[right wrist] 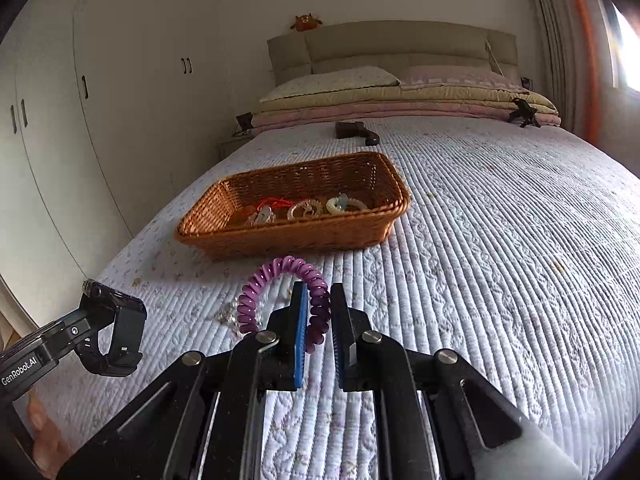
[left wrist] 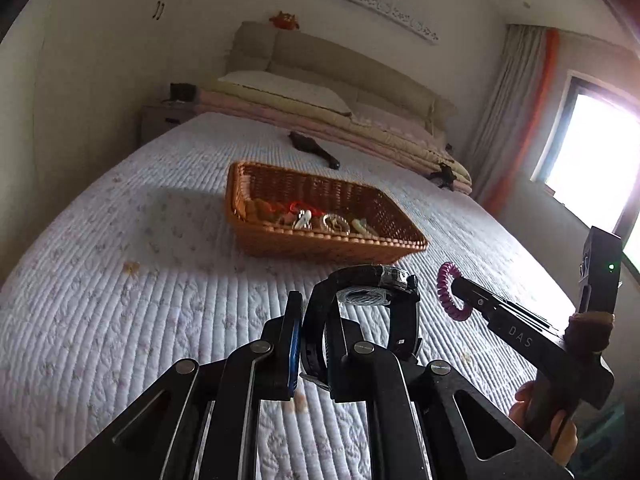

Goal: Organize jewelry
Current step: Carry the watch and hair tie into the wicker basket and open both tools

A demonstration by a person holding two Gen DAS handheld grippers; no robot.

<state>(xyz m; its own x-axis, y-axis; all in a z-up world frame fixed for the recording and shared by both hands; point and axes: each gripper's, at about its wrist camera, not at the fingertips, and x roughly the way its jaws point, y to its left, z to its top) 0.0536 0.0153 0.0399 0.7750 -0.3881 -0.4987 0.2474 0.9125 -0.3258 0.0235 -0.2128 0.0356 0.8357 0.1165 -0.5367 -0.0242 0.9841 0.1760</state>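
Above the near edge of the bed: both grippers loaded, basket ahead.

Left gripper [left wrist: 316, 336] is clenched on the strap of a black watch [left wrist: 376, 304], lifted clear of the quilted bed cover [right wrist: 500, 260]. Right gripper [right wrist: 319, 320] is clenched on a purple spiral bracelet [right wrist: 280, 296], also raised above the cover. Wicker basket [right wrist: 280, 236] rests mid-bed, beyond both grippers, holding several bracelets [right wrist: 306, 209] along its near wall. A small pale jewelry piece [right wrist: 230, 318] lies on the cover just beside the purple bracelet.

left tool [left wrist: 316, 344] | black, blue pads, silver screws | right tool [right wrist: 320, 332] | same
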